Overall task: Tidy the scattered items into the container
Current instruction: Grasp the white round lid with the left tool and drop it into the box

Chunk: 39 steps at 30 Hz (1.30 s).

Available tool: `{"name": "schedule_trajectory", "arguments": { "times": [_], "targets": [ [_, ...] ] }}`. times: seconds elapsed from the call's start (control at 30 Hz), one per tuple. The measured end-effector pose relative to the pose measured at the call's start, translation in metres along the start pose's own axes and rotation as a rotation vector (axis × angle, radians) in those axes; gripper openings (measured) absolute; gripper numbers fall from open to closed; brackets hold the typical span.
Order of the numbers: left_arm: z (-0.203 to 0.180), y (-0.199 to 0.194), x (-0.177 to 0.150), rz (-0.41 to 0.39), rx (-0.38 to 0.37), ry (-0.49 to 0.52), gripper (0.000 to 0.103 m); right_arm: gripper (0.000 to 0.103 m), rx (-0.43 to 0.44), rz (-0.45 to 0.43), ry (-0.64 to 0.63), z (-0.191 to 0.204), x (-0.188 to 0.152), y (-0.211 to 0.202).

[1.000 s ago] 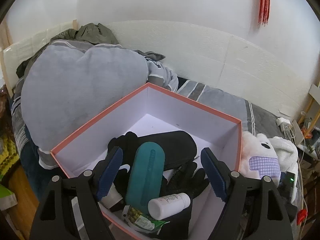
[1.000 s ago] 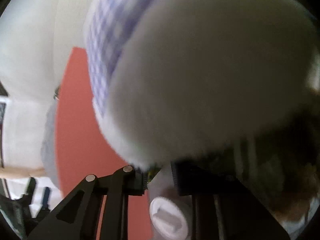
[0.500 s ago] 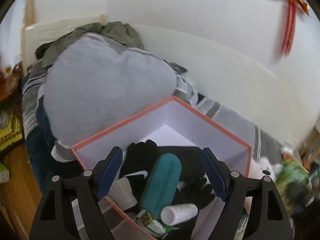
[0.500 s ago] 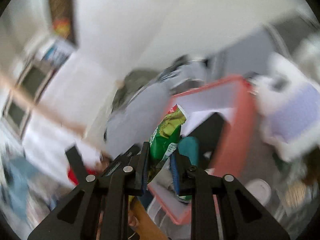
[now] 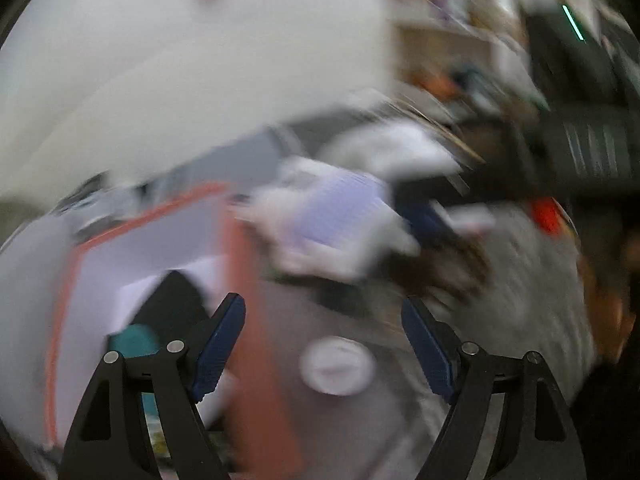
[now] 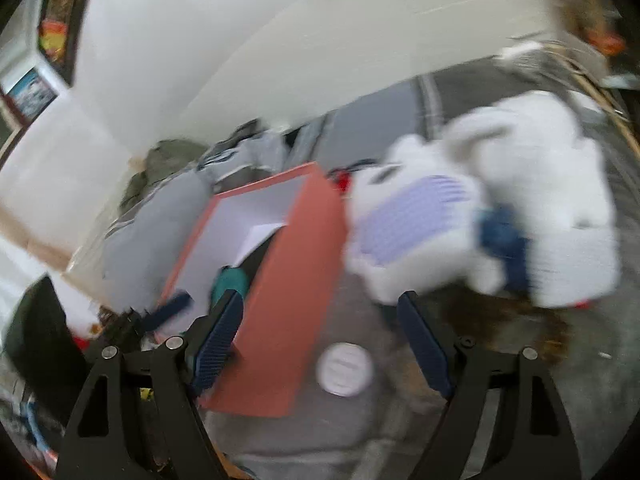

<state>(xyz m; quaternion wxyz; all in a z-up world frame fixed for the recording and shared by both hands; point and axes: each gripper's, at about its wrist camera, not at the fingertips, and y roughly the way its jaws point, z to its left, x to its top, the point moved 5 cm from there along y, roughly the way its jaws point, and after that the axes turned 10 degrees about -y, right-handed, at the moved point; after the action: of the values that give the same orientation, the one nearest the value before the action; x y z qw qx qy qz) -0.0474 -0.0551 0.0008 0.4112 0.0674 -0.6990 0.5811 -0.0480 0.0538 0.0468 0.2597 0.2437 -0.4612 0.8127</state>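
Note:
The salmon-pink box (image 6: 288, 280) with a white inside stands on the grey bed, with a teal case (image 6: 230, 280) and dark items in it. In the blurred left wrist view the box (image 5: 240, 280) is at the left. A white round tub (image 6: 346, 368) lies on the bedcover just right of the box, and shows again as the tub (image 5: 338, 364). My right gripper (image 6: 320, 300) hangs above the box's near wall; its jaws are opening and nothing is between them. My left gripper (image 5: 322, 300) is open and empty over the tub.
A white plush toy with a purple checked patch (image 6: 420, 216) lies right of the box, seen again as the toy (image 5: 340, 220). A grey heart-shaped pillow (image 6: 152, 232) sits behind the box. A white wall runs along the far side. Cluttered furniture (image 5: 580, 120) stands at the right.
The right gripper rose from under the plush toy shut on a green snack packet; now its jaws stand wide and the packet is gone. The left view swung right from the box toward the toy.

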Motion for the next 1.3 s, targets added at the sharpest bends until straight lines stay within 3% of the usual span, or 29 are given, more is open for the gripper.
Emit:
{"name": "schedule_trajectory", "arguments": {
  "times": [0.07,0.13,0.2,0.3,0.47,0.57,0.67,0.77,0.8,0.83,0.9,1.03,1.07,1.1,1.3],
  "targets": [
    [-0.022,0.023,-0.007,0.091,-0.061,0.000,0.080,0.081,-0.031,0.002,0.012,-0.019,-0.004,-0.017],
    [-0.026,0.044,-0.011,0.174,-0.069,-0.062,0.080,0.081,-0.047,0.003,0.013,-0.030,-0.010,-0.029],
    [-0.014,0.065,-0.016,0.250,-0.046,-0.151,0.080,0.081,-0.061,0.004,0.010,-0.038,-0.013,-0.033],
    [0.002,0.085,-0.025,0.312,0.021,-0.193,0.080,0.081,-0.070,0.000,0.003,-0.049,-0.018,-0.047],
    [0.010,0.115,-0.047,0.433,0.093,-0.124,0.080,0.081,-0.079,-0.003,-0.016,-0.061,-0.025,-0.064],
    [0.004,0.134,-0.068,0.513,0.134,0.009,0.081,0.081,-0.083,-0.012,-0.014,-0.070,-0.027,-0.074],
    [0.005,0.133,-0.068,0.505,0.113,-0.011,0.083,0.081,-0.082,-0.021,-0.015,-0.073,-0.026,-0.080],
    [0.011,0.129,-0.068,0.508,0.096,-0.073,0.073,0.081,-0.087,-0.031,-0.020,-0.077,-0.026,-0.086],
    [0.015,0.128,-0.067,0.508,0.087,-0.102,0.061,0.081,-0.088,-0.035,-0.024,-0.077,-0.026,-0.088],
    [0.021,0.124,-0.066,0.502,0.078,-0.144,0.038,0.081,-0.089,-0.036,-0.027,-0.078,-0.026,-0.089],
    [0.029,0.115,-0.064,0.489,0.054,-0.202,0.038,0.081,-0.090,-0.037,-0.034,-0.078,-0.026,-0.089],
    [0.022,0.093,-0.060,0.428,0.067,-0.199,0.038,0.081,-0.088,-0.041,-0.028,-0.079,-0.025,-0.088],
    [0.021,0.082,-0.056,0.397,0.059,-0.212,0.036,0.081,-0.088,-0.040,-0.023,-0.079,-0.025,-0.087],
    [0.020,0.072,-0.051,0.366,0.057,-0.218,0.024,0.081,-0.089,-0.038,-0.020,-0.080,-0.025,-0.085],
    [0.036,-0.017,0.002,0.076,0.027,-0.320,0.023,0.081,-0.094,0.011,0.045,-0.094,-0.032,-0.065]
  ]
}}
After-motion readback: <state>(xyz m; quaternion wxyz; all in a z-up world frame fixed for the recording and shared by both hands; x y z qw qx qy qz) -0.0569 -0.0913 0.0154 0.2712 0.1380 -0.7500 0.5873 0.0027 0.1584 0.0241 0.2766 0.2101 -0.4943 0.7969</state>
